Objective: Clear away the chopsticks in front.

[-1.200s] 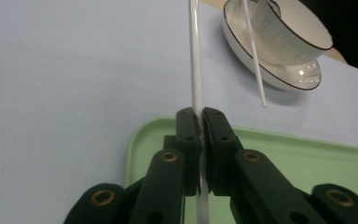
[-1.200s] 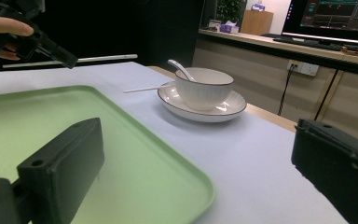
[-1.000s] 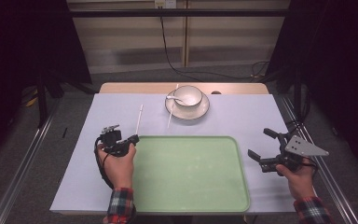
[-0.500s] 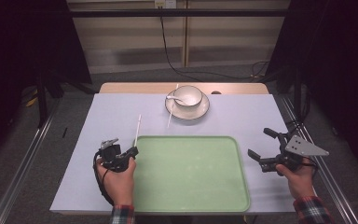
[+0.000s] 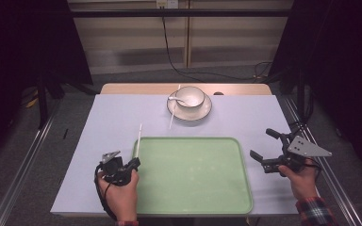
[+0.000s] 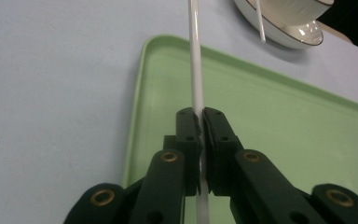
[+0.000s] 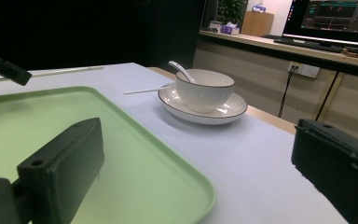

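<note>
A thin white chopstick points away from me along the left rim of the green tray. My left gripper is shut on its near end, and in the left gripper view the jaws clamp the chopstick just above the tray. A second chopstick leans on the saucer under a white bowl that holds a spoon. My right gripper hovers open just right of the tray, nothing between its jaws; its view faces the bowl and the tray.
A pale mat covers the table, with a wooden strip at the far edge. Metal rails run down both sides. A cable hangs at the back wall. A desk with a monitor stands beyond the bowl.
My left gripper has drawn back toward the table's front edge with the chopstick in it. The right gripper has stayed put.
</note>
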The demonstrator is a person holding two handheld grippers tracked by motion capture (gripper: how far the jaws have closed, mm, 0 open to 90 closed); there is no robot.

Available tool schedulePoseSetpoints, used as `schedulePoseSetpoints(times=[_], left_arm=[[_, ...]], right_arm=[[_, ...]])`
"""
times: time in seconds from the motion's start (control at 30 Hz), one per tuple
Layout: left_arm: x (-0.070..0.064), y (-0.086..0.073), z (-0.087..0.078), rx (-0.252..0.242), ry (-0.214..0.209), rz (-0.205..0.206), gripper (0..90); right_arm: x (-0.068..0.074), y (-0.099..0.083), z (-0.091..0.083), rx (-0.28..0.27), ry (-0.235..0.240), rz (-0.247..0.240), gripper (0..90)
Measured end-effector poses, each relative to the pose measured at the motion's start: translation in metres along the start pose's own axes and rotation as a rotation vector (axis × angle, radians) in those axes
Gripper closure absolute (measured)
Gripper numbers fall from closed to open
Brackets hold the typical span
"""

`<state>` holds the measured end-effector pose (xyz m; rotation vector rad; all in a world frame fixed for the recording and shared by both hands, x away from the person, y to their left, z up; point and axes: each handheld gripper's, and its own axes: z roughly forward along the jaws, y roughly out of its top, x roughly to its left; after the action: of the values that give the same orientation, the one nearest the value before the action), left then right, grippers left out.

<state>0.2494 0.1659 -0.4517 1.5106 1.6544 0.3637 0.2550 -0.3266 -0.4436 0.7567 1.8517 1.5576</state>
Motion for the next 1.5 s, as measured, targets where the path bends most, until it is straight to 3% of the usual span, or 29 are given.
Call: schedulePoseSetpoints(times=[0.4,0.5,0.57,0.9,0.93,1.17,1.5], left_arm=[[-0.001,-0.013,-0.002,0.017,0.028,-0.016,85.8],[-0.001,-0.015,-0.001,0.027,0.031,-0.007,85.8],[-0.002,-0.015,-0.001,0.032,0.059,0.007,85.8],[-0.001,-0.017,-0.001,0.046,0.065,0.011,85.8],[-0.002,-0.017,0.000,0.044,0.063,-0.003,85.8],[-0.003,-0.017,0.001,0.061,0.085,0.025,85.8],[-0.005,-0.018,0.001,0.071,0.088,0.022,85.8]], right_arm=[[-0.001,0.001,0.000,-0.001,0.007,-0.002,1.6],[-0.001,0.001,0.000,-0.004,0.002,-0.005,1.6],[-0.001,0.001,0.000,-0.002,0.003,-0.002,1.6],[-0.001,0.001,0.000,-0.002,0.001,-0.005,1.6],[-0.001,0.001,0.000,-0.002,0.000,-0.008,1.6],[0.000,0.001,-0.001,-0.003,0.001,-0.010,1.6],[0.000,0.001,-0.002,-0.001,0.005,-0.005,1.6]])
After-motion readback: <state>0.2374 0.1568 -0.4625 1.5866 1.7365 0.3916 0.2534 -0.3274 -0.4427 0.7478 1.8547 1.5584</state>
